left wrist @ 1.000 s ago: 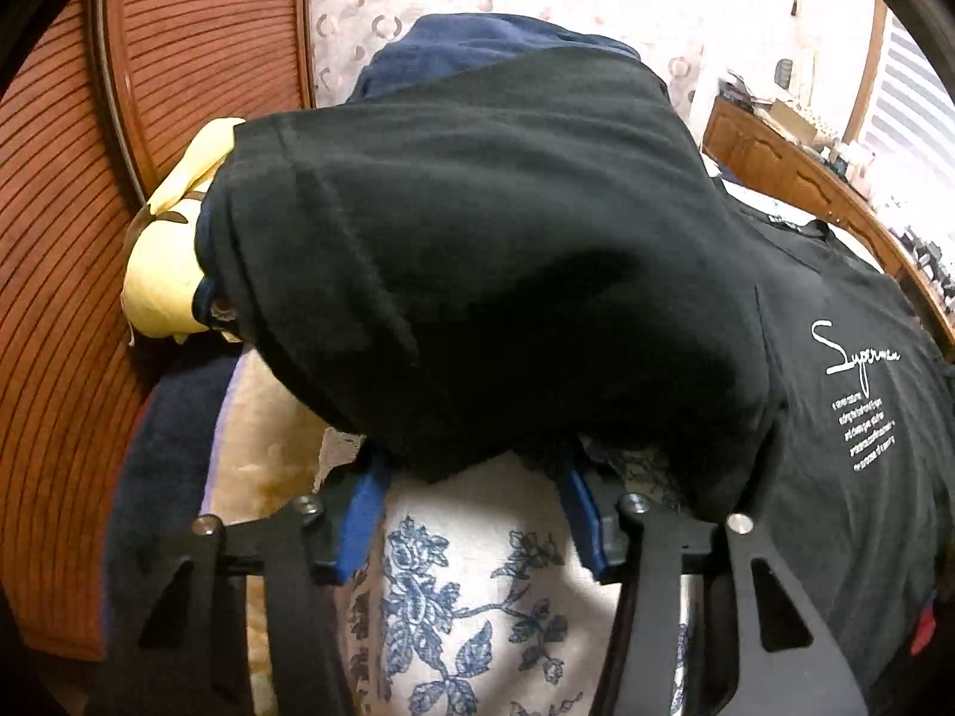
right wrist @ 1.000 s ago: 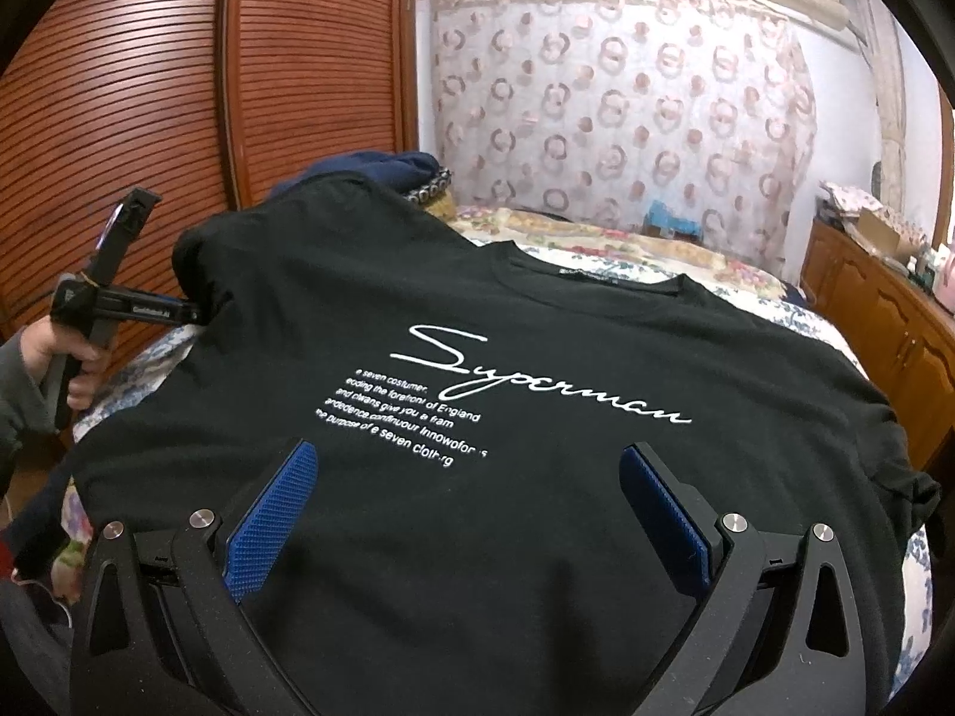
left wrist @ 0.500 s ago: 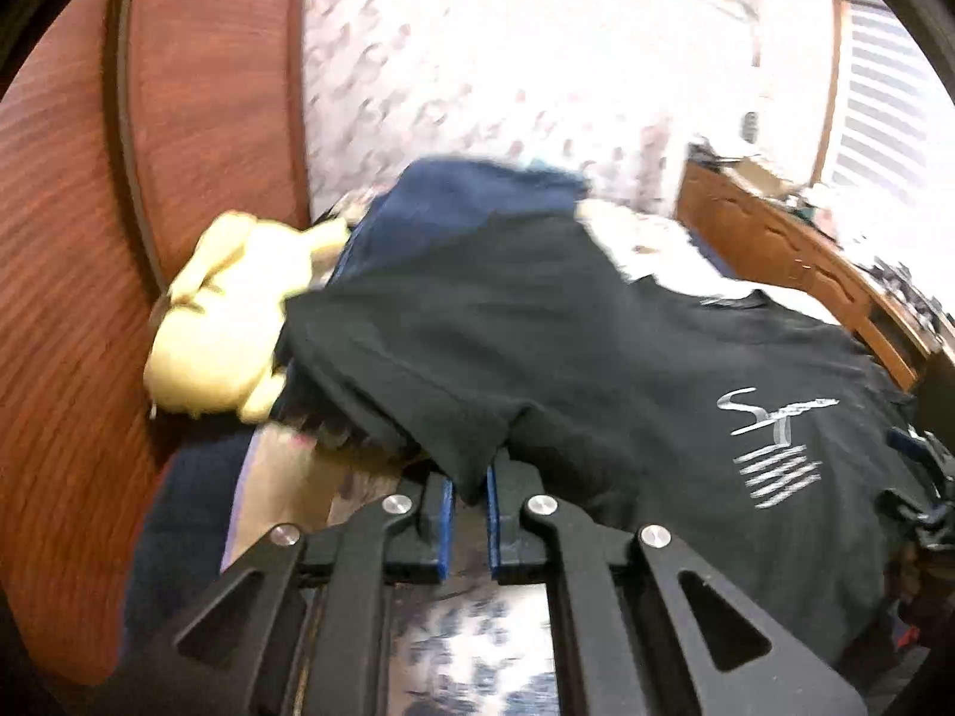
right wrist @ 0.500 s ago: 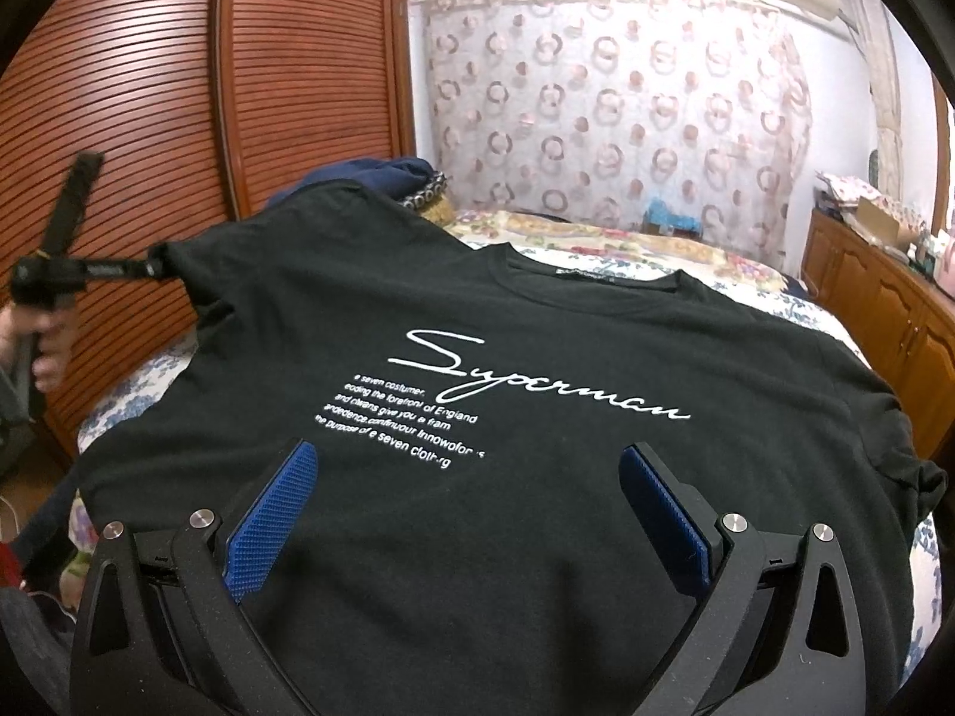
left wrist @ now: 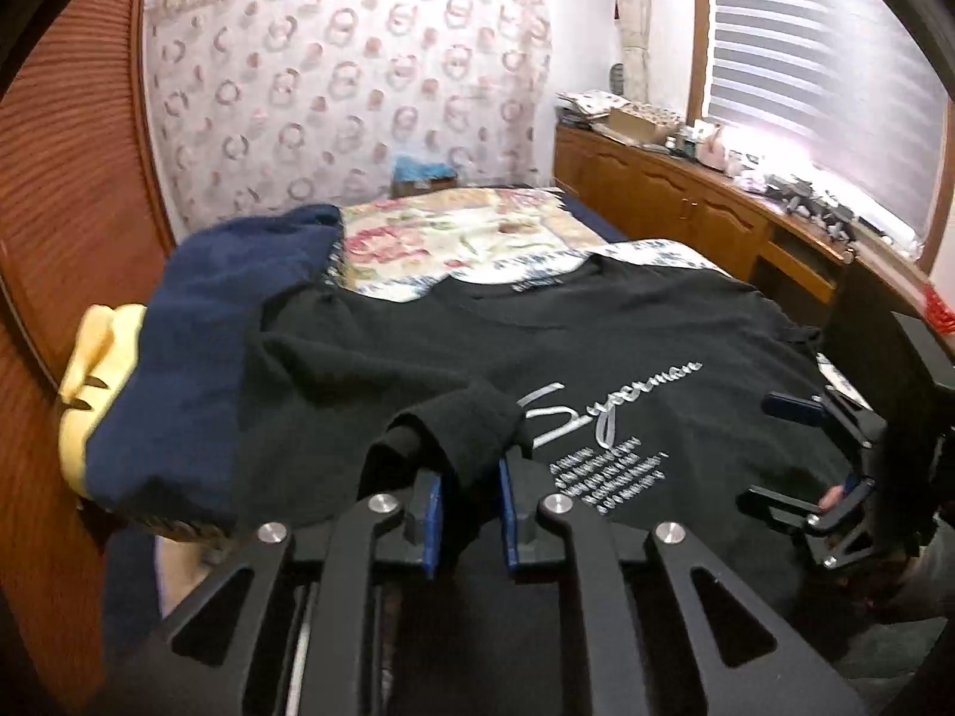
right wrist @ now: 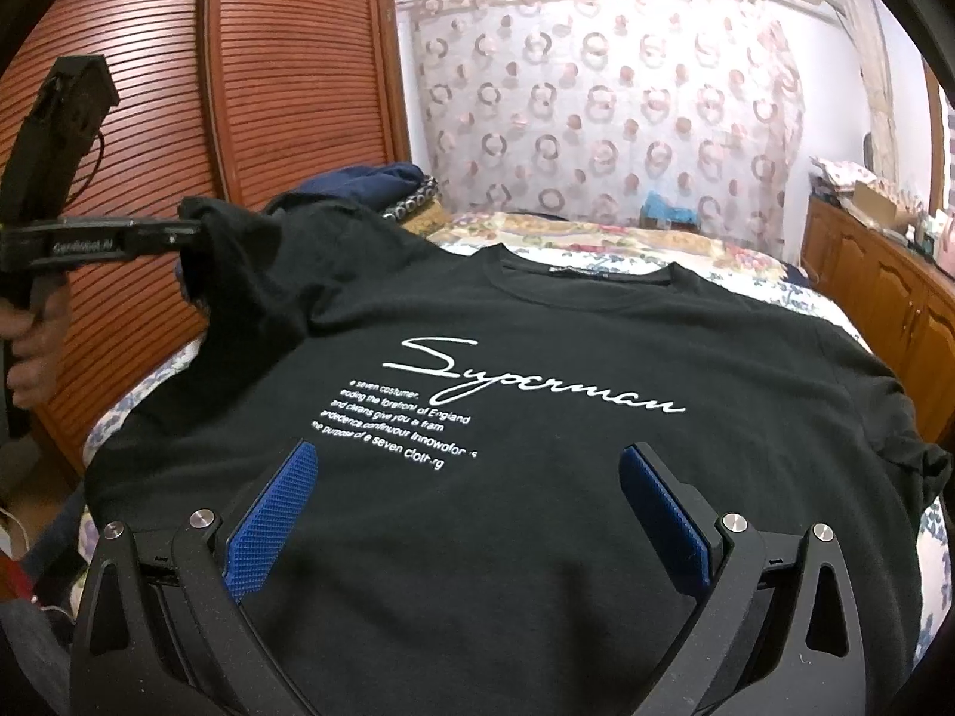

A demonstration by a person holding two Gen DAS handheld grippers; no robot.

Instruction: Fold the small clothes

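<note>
A black T-shirt (right wrist: pixel 537 358) with white "Superman" lettering lies front up on the bed; it also shows in the left wrist view (left wrist: pixel 627 346). My left gripper (left wrist: pixel 468 513) is shut on the shirt's left sleeve (left wrist: pixel 471 423) and holds it lifted over the shirt's body. In the right wrist view the left gripper (right wrist: pixel 179 232) shows at the left, with the sleeve (right wrist: pixel 239 250) pinched in it. My right gripper (right wrist: pixel 465 513) is open and empty, hovering over the shirt's lower half; it shows at the right in the left wrist view (left wrist: pixel 794 453).
A navy garment (left wrist: pixel 197 346) and a yellow one (left wrist: pixel 95 382) lie piled at the bed's left. A floral bedcover (left wrist: pixel 477 238) lies beyond the collar. A slatted wooden wardrobe (right wrist: pixel 209 89) stands left, a cluttered wooden sideboard (left wrist: pixel 686 197) right.
My left gripper closed on the sleeve, then swung right and lifted it over the shirt's body. My right gripper stayed open and still.
</note>
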